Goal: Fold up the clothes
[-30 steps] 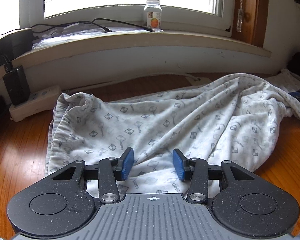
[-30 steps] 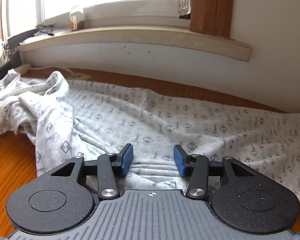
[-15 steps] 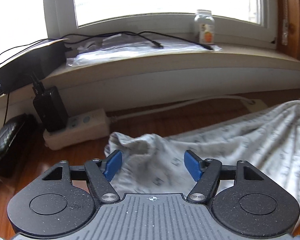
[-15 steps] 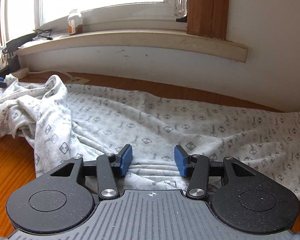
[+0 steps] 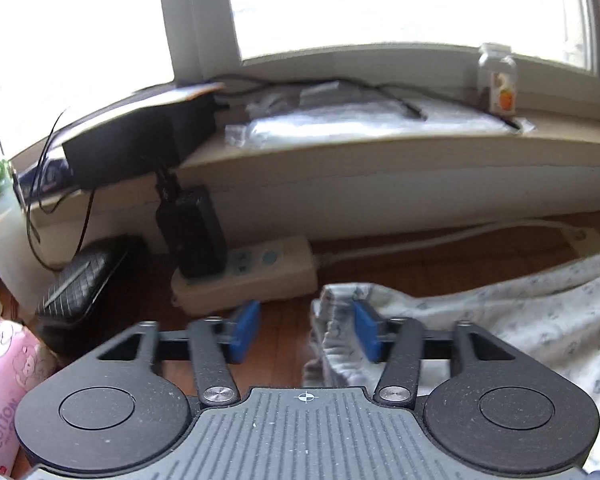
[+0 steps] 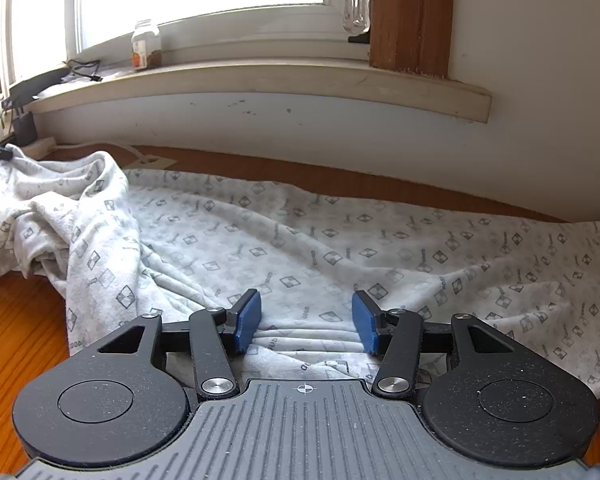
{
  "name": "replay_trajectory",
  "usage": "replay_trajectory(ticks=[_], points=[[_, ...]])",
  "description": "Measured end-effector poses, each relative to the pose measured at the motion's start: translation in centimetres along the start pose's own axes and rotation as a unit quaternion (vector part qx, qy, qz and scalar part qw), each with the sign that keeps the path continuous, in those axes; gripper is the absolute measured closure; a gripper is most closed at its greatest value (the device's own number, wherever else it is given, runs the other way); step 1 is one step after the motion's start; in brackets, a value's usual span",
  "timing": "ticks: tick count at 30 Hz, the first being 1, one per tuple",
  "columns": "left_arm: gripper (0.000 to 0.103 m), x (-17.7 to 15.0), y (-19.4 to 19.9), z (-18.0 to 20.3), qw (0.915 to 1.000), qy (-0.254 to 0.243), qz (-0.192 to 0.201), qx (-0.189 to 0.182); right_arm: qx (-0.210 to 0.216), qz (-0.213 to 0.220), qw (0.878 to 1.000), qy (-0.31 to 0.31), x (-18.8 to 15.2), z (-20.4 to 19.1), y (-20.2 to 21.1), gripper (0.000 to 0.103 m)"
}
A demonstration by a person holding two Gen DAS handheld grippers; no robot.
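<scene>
A white garment with a grey diamond print (image 6: 300,240) lies spread over the wooden table (image 6: 16,328), bunched at its left end. My right gripper (image 6: 306,322) hovers low over its near edge. Its jaws are opening, with flat cloth under the gap and neither pad pressing on it. In the left wrist view the garment's rumpled corner (image 5: 340,320) sits inside my left gripper (image 5: 306,332), close to the right pad (image 5: 366,336). The left pad (image 5: 244,334) is over bare wood. The left jaws are closing a little and stand wide apart.
A white power strip (image 5: 252,276) with a black adapter (image 5: 192,236) lies just beyond the garment's corner. A black woven pouch (image 5: 80,280) and a pink cotton pack (image 5: 0,380) sit at left. The window sill holds cables and a small bottle (image 5: 498,80).
The left gripper has swung left along the garment to its corner by the power strip, and its jaws have widened. The right gripper stayed in place with its jaws slightly wider.
</scene>
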State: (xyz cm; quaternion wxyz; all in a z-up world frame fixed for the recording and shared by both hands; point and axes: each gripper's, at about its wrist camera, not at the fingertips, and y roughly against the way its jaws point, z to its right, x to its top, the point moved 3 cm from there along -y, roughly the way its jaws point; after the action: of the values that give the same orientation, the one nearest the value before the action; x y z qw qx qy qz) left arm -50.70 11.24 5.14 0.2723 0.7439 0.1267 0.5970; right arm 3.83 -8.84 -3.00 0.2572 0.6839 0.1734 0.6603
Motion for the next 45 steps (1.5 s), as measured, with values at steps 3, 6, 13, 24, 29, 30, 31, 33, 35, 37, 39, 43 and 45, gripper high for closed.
replay_trajectory(ticks=[3, 6, 13, 24, 29, 30, 31, 33, 35, 37, 39, 43, 45], points=[[0.023, 1.1, 0.9, 2.4, 0.9986, -0.002, 0.027, -0.046, -0.009, 0.000, 1.000, -0.003, 0.0, 0.1, 0.0, 0.044], [0.019, 2.5, 0.8, 6.3, 0.9931, -0.015, 0.048, -0.106, -0.014, 0.006, 1.000, 0.005, 0.0, 0.0, 0.3, 0.043], [0.000, 5.0, -1.9, 17.5, 0.9649, -0.070, 0.063, -0.245, -0.077, 0.044, 0.996, 0.022, 1.1, -0.2, 5.1, 0.043], [0.000, 2.8, -4.7, 24.4, 0.9289, -0.106, 0.039, -0.353, -0.140, -0.003, 0.988, -0.065, -5.3, 1.1, 13.3, 0.068], [0.000, 2.1, -4.6, 24.7, 0.9293, -0.128, 0.049, -0.343, -0.147, -0.020, 0.985, -0.085, -8.1, 0.0, 15.1, 0.068], [0.000, 2.1, -4.6, 24.7, 0.9280, -0.129, 0.050, -0.346, -0.146, -0.022, 0.985, -0.085, -8.4, -0.4, 15.4, 0.068], [0.000, 2.1, -4.6, 24.8, 0.9278, -0.128, 0.052, -0.346, -0.145, -0.025, 0.986, -0.084, -8.6, -1.0, 15.5, 0.068], [0.000, 2.1, -4.5, 24.6, 0.9267, -0.124, 0.055, -0.350, -0.140, -0.030, 0.987, -0.078, -8.9, -2.0, 15.8, 0.068], [0.000, 2.1, -4.4, 24.8, 0.9262, -0.126, 0.052, -0.352, -0.136, -0.032, 0.988, -0.072, -9.0, -3.0, 16.1, 0.068], [0.000, 2.1, -4.4, 24.9, 0.9256, -0.127, 0.050, -0.353, -0.129, -0.032, 0.989, -0.070, -9.0, -3.9, 16.4, 0.068], [0.000, 2.1, -4.5, 25.0, 0.9252, -0.129, 0.049, -0.353, -0.121, -0.032, 0.990, -0.069, -9.0, -4.6, 16.4, 0.068], [0.000, 2.1, -4.5, 25.0, 0.9255, -0.128, 0.046, -0.353, -0.106, -0.041, 0.992, -0.061, -9.1, -6.0, 15.7, 0.068], [0.000, 2.1, -4.6, 25.0, 0.9253, -0.127, 0.045, -0.355, -0.102, -0.048, 0.992, -0.056, -9.2, -6.3, 15.4, 0.068]])
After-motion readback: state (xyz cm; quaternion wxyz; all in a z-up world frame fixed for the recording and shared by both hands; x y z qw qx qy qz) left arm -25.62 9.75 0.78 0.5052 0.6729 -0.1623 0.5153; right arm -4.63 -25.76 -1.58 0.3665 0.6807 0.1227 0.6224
